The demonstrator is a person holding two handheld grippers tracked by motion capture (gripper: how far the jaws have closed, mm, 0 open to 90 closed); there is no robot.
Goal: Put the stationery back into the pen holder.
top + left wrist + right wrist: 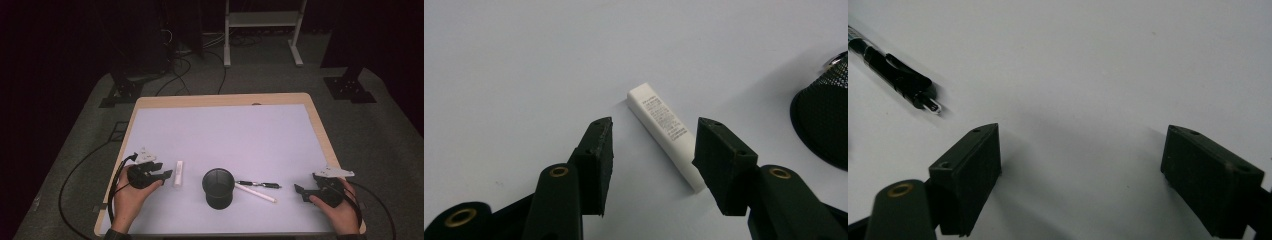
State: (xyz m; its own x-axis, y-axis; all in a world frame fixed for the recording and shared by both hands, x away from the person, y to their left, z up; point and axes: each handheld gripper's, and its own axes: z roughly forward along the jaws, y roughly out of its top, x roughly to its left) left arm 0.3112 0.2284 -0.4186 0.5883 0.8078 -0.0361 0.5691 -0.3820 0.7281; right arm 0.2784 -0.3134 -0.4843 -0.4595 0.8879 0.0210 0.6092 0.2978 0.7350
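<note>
Left gripper [167,174], near the worktop's [225,125] front-left corner: black jaws spread partway, pinching nothing. A small white rectangular plastic stick [178,173] with fine print lies flat just ahead of the pads, reaching in between them without touching them in the left gripper view [664,131]. A black wire-mesh cup [218,187] stands upright near the middle of the front edge. Right gripper [299,190], near the front-right corner: jaws spread wide over bare surface. A black pen [258,184] and a white pen [255,193] lie between cup and right gripper.
</note>
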